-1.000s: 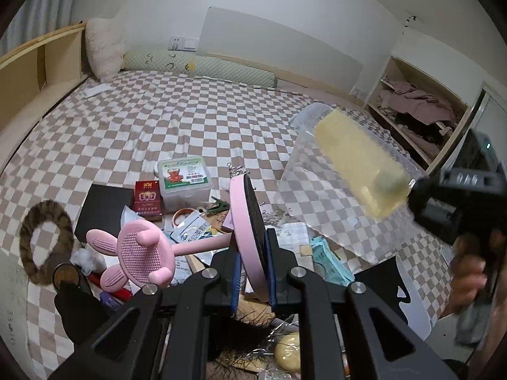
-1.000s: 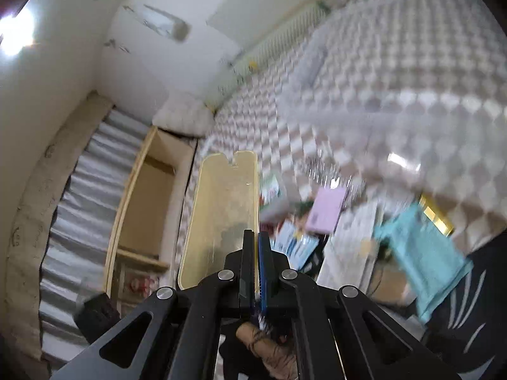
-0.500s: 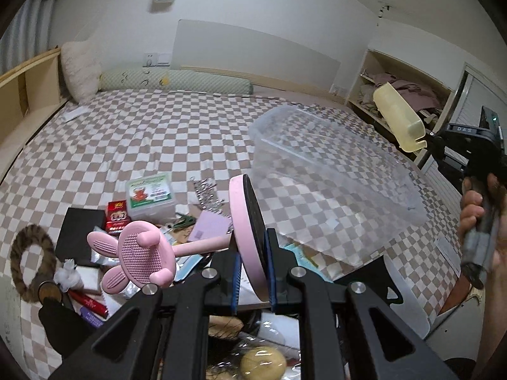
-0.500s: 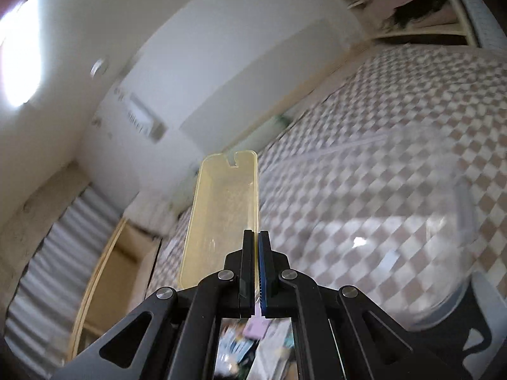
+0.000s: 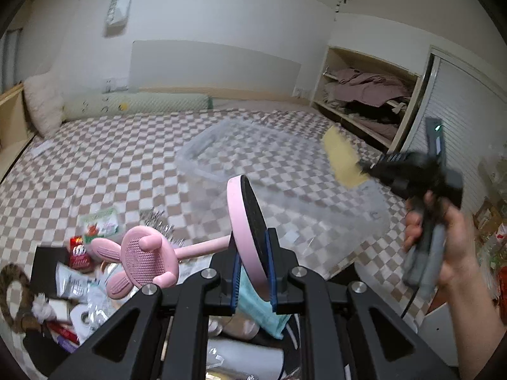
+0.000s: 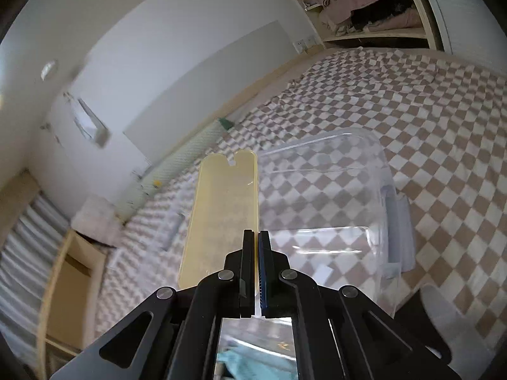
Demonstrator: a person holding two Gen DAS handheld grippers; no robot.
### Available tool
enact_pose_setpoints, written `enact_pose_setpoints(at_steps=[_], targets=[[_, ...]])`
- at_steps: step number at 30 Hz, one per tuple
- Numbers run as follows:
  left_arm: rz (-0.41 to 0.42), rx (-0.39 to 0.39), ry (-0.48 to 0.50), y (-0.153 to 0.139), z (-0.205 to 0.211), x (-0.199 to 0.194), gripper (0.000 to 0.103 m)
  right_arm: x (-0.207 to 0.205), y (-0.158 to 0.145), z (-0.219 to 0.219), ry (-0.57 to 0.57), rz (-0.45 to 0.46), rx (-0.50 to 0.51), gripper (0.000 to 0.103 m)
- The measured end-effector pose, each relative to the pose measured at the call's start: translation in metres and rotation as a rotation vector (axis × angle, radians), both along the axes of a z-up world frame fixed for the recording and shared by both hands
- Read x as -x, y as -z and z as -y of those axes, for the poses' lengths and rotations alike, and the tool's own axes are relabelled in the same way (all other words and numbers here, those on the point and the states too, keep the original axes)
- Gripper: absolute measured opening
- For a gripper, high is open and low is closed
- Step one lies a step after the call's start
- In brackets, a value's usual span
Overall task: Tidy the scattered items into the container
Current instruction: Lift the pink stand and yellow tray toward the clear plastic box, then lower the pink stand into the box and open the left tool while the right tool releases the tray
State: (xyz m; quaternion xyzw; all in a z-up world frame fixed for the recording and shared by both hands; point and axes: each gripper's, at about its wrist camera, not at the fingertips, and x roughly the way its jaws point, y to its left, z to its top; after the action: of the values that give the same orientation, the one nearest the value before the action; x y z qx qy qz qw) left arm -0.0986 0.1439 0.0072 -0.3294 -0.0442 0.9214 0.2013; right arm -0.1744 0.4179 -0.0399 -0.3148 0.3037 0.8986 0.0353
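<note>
The left gripper (image 5: pixel 253 267) jaws clamp a pink round-based bunny-headed stand (image 5: pixel 245 220) at lower centre. The right gripper (image 6: pixel 256 272) jaws pinch a flat translucent yellow plastic strip (image 6: pixel 225 215). The clear plastic container (image 6: pixel 329 202) lies centre-right on the checkered bed (image 6: pixel 427 120).

Your left wrist camera is sitting just behind the left gripper (image 5: pixel 252 272), looking forward and down along its fingers across the checkered bed (image 5: pixel 104 161) toward the far wall and headboard. It is taking in the clear container (image 5: pixel 285 190) at mid-distance and, at the right edge, your hand carrying the right gripper (image 5: pixel 408 174). Your right wrist camera is sitting behind the right gripper (image 6: pixel 256 272), rolled so the room is leaning, and is facing the same bed (image 6: pixel 427 133) from closer to the container (image 6: pixel 329 196). Both views are sharing the container, the bed, the green bolster (image 5: pixel 139 103) and the shelf of clothes (image 5: pixel 364 91).
</note>
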Motion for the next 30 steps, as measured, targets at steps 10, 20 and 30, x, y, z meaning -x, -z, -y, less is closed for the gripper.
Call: enact_pose_setpoints(at_steps=[10,20,30], targets=[[-0.099,0.033,0.041,-0.036,-0.039,0.032,0.015,0.004,0.017,0.008,-0.023,0.093,-0.071,0.003],[-0.158,0.088,0.069,-0.057,-0.085,0.075,0.015,0.012,0.028,0.016,-0.027,0.167,-0.208,0.003],[-0.162,0.162,0.075,-0.033,-0.122,0.119,0.015,0.019,0.039,0.017,-0.046,0.21,-0.242,0.003]])
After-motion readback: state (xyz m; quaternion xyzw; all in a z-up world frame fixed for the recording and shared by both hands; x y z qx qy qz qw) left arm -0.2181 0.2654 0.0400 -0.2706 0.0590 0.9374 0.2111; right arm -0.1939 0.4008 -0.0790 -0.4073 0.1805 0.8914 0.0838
